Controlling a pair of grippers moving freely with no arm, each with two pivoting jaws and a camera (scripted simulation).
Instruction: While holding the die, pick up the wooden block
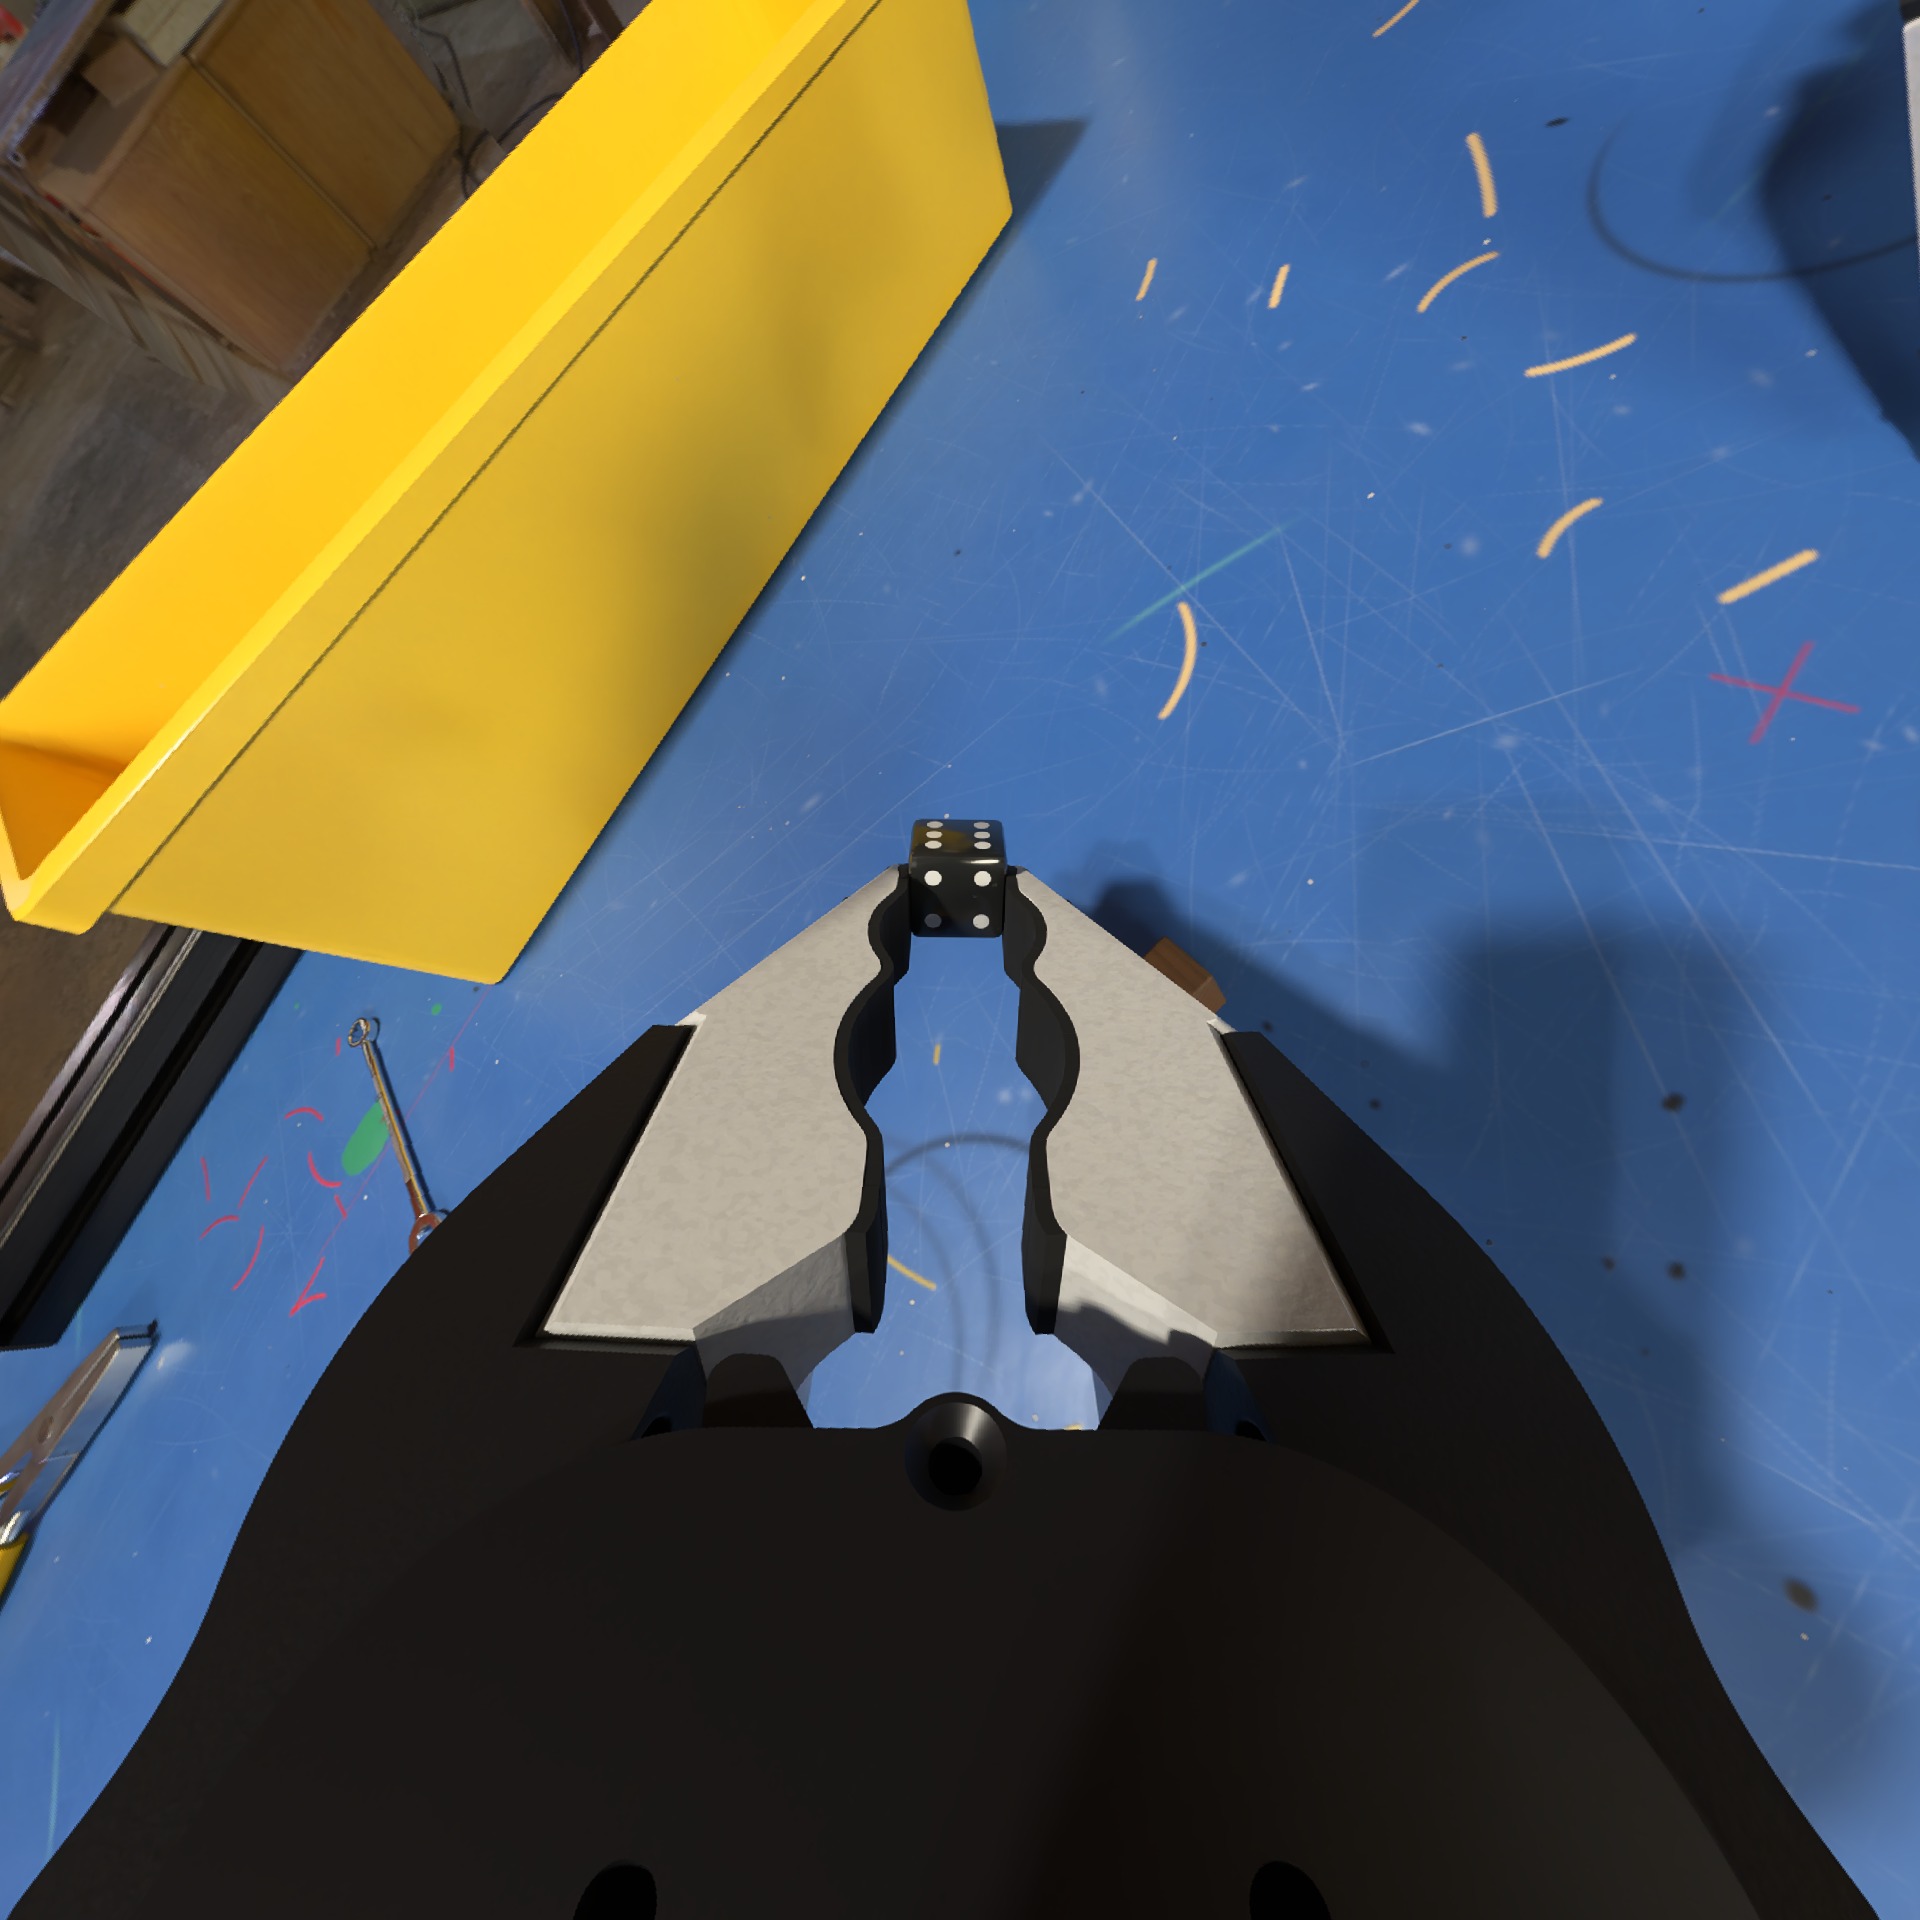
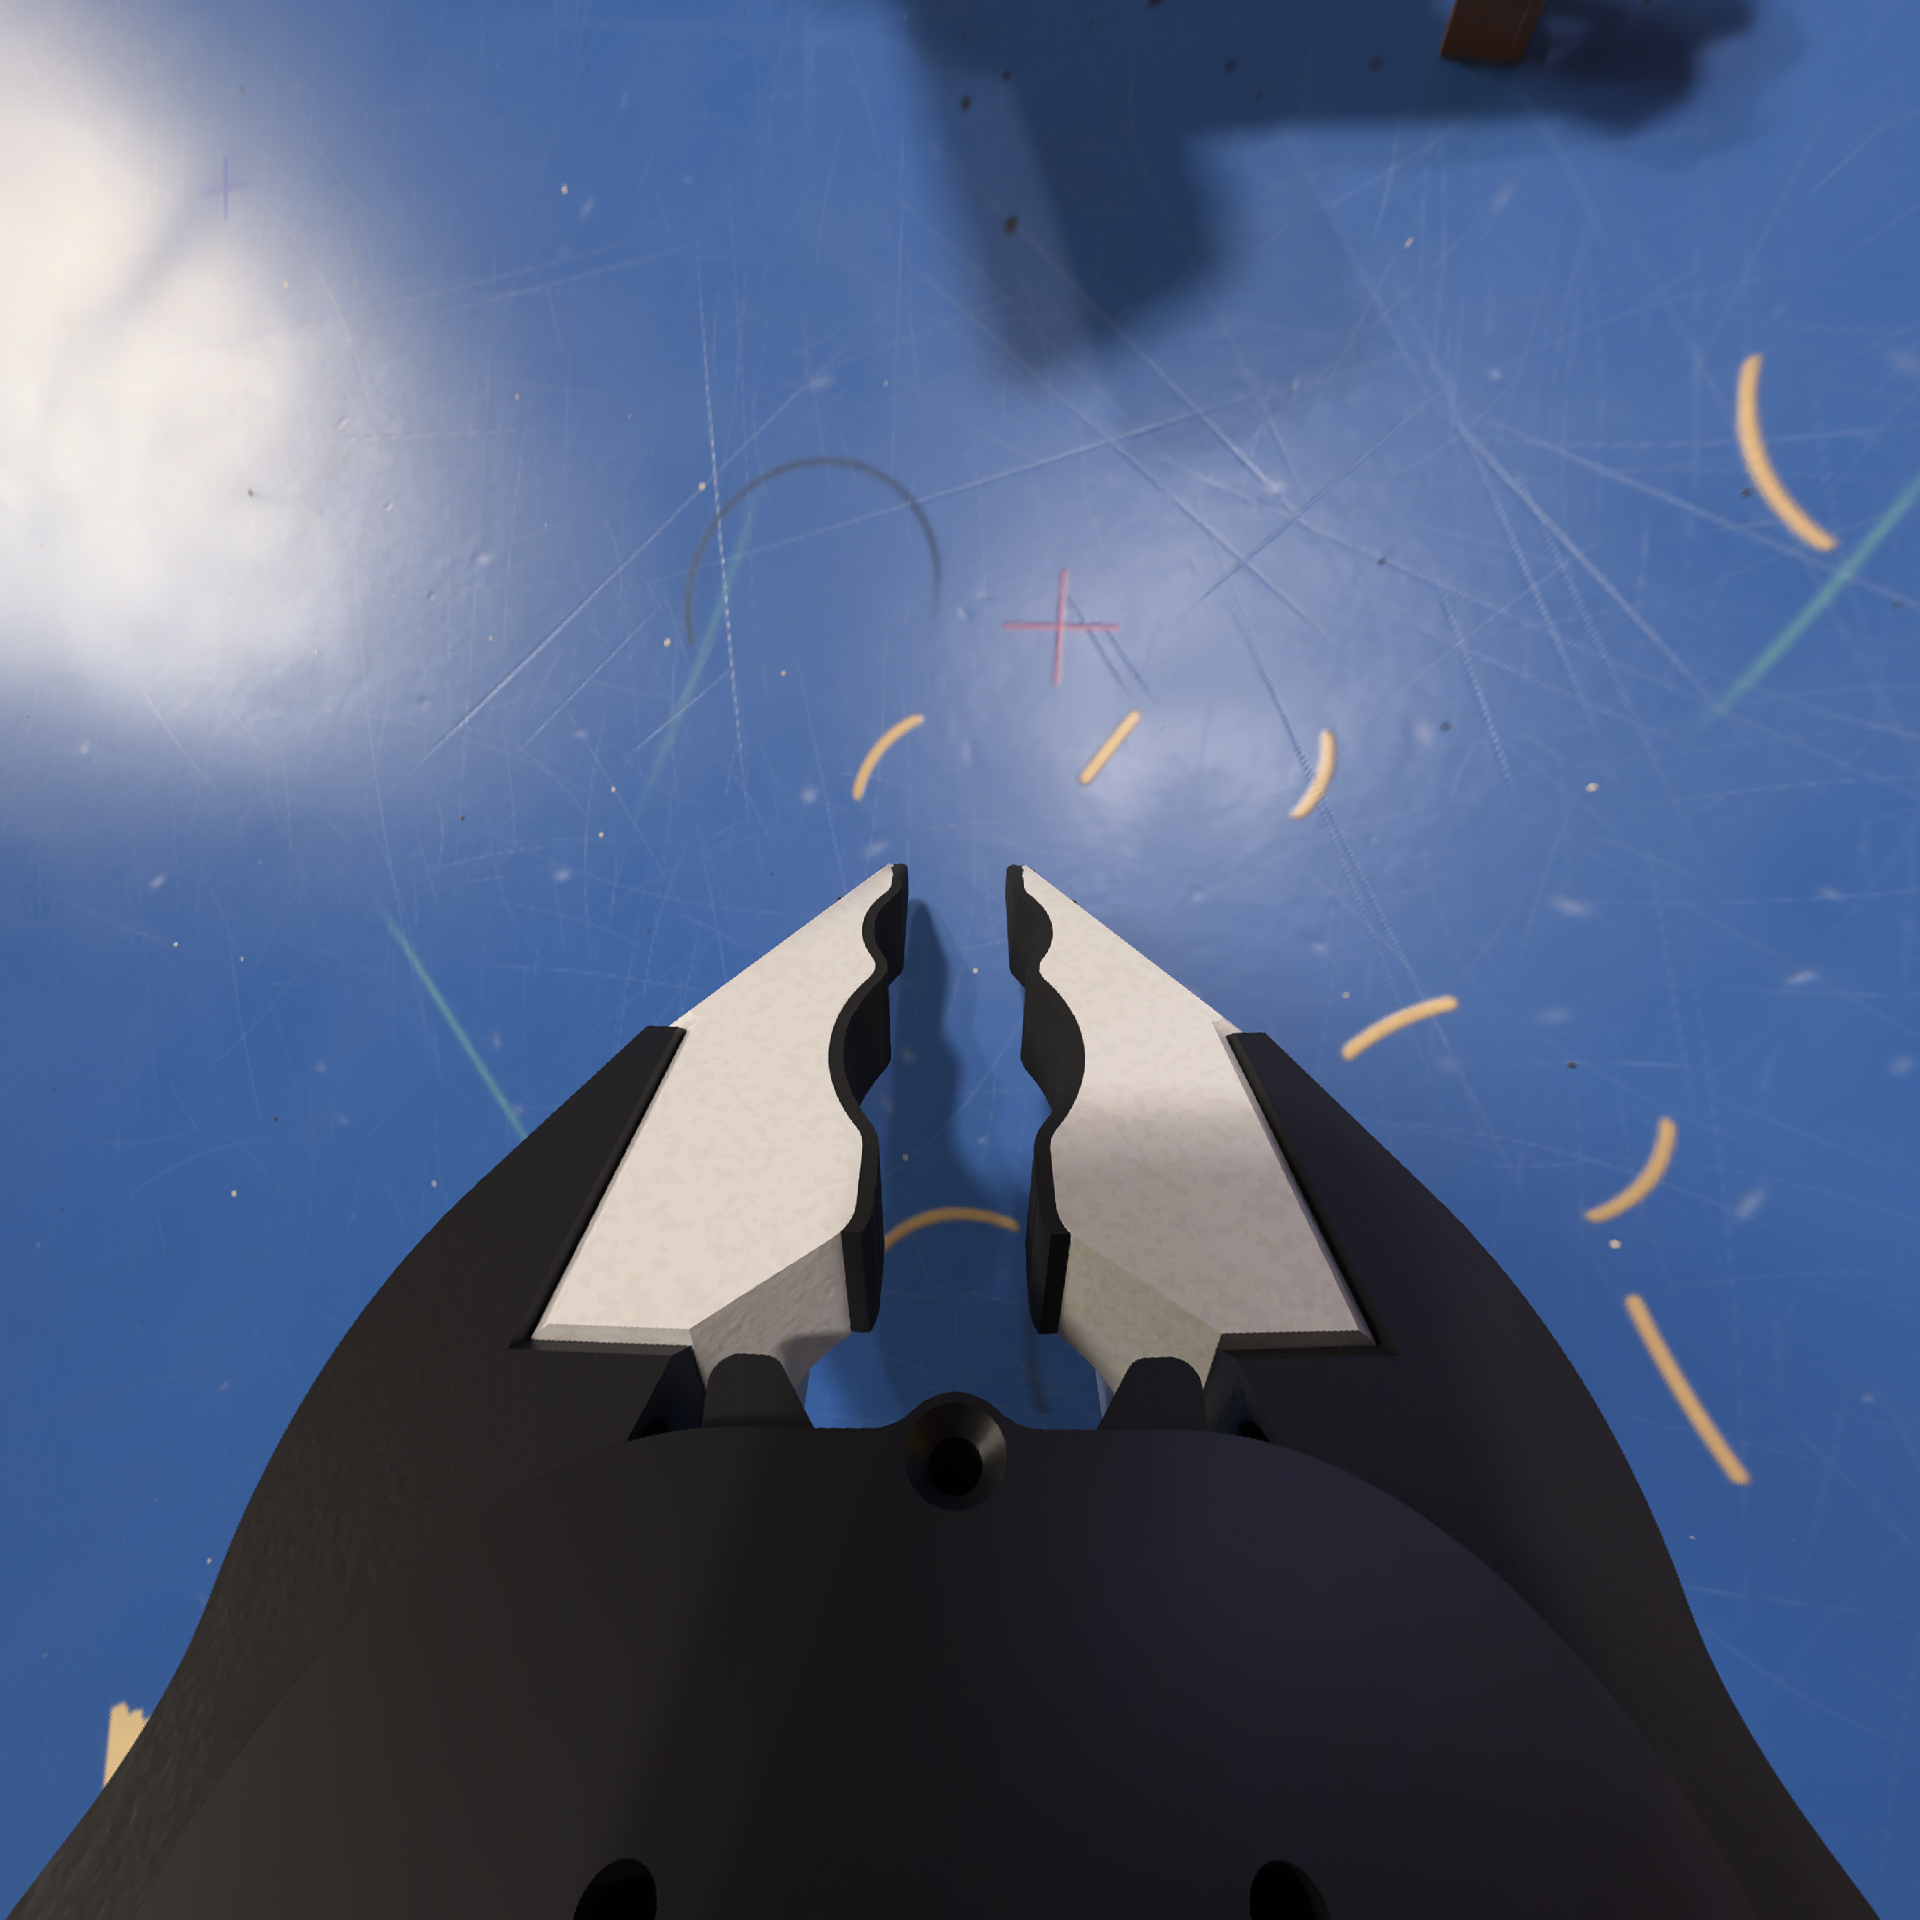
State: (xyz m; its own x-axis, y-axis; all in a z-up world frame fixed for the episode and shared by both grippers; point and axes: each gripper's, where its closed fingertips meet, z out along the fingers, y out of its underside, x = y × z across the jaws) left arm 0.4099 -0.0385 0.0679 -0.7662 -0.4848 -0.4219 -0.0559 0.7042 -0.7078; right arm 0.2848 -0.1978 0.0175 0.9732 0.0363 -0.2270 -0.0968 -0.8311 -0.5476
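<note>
In the left wrist view my left gripper (image 1: 957, 896) is shut on a black die (image 1: 957, 878) with white pips, pinched between its fingertips above the blue table. A brown wooden block (image 1: 1184, 971) peeks out just past the right finger, mostly hidden by it. In the right wrist view my right gripper (image 2: 956, 883) is open with a narrow gap and holds nothing above the table. The wooden block (image 2: 1488, 29) shows at the top edge of that view, far ahead and to the right, cut off by the frame.
A large yellow bin (image 1: 499, 499) stands to the left of the left gripper, near the table's edge. A small key (image 1: 390, 1127) and a metal tool (image 1: 62, 1444) lie at the lower left. The scratched blue table (image 2: 520, 935) carries curled wood shavings.
</note>
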